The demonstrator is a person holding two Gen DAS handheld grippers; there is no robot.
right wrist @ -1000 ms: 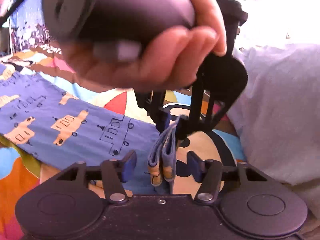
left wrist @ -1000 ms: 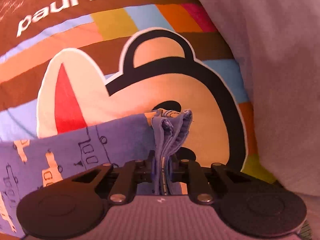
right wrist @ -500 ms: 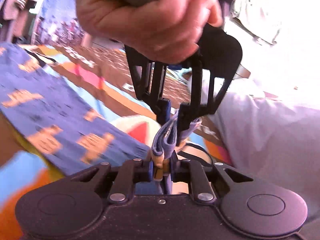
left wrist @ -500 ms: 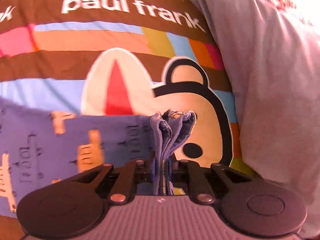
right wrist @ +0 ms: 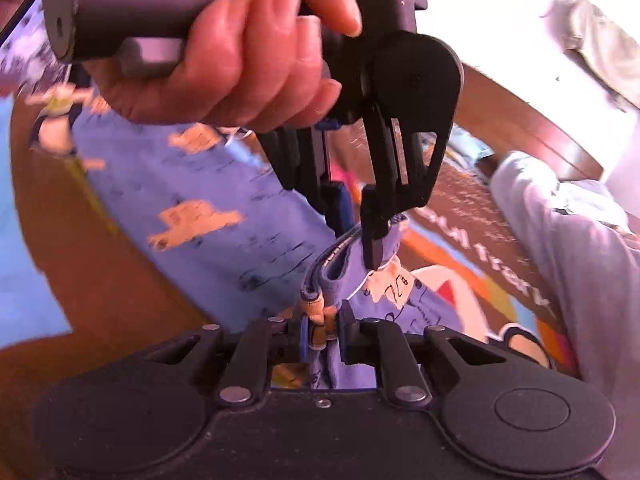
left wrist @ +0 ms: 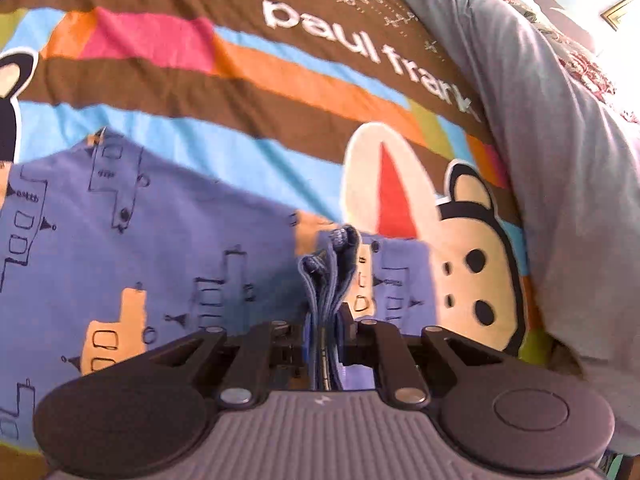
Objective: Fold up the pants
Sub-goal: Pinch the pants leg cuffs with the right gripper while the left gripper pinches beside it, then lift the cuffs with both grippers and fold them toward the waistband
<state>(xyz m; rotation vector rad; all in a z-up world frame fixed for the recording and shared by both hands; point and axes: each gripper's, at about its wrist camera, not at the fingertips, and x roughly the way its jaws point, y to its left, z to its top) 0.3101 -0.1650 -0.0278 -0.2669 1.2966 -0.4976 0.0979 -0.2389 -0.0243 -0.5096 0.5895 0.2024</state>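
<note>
The pants [left wrist: 160, 240] are blue-purple with orange vehicle prints and lie spread on a striped cartoon bedspread [left wrist: 240, 92]. My left gripper [left wrist: 323, 344] is shut on a bunched edge of the pants, which sticks up between the jaws. My right gripper [right wrist: 323, 340] is shut on the same bunched edge [right wrist: 340, 272], just below the left gripper [right wrist: 360, 236], which shows from outside with the person's hand on it. The pants [right wrist: 224, 208] trail away to the left, lifted at the held end.
A grey pillow or blanket [left wrist: 560, 160] runs along the right side of the bed and also shows in the right wrist view [right wrist: 580, 248]. A brown headboard [right wrist: 520, 120] and a bright wall lie beyond.
Both grippers have lifted and swung with the held edge, so more of the bedspread shows. The right gripper shut on the fabric a second ago and still holds it.
</note>
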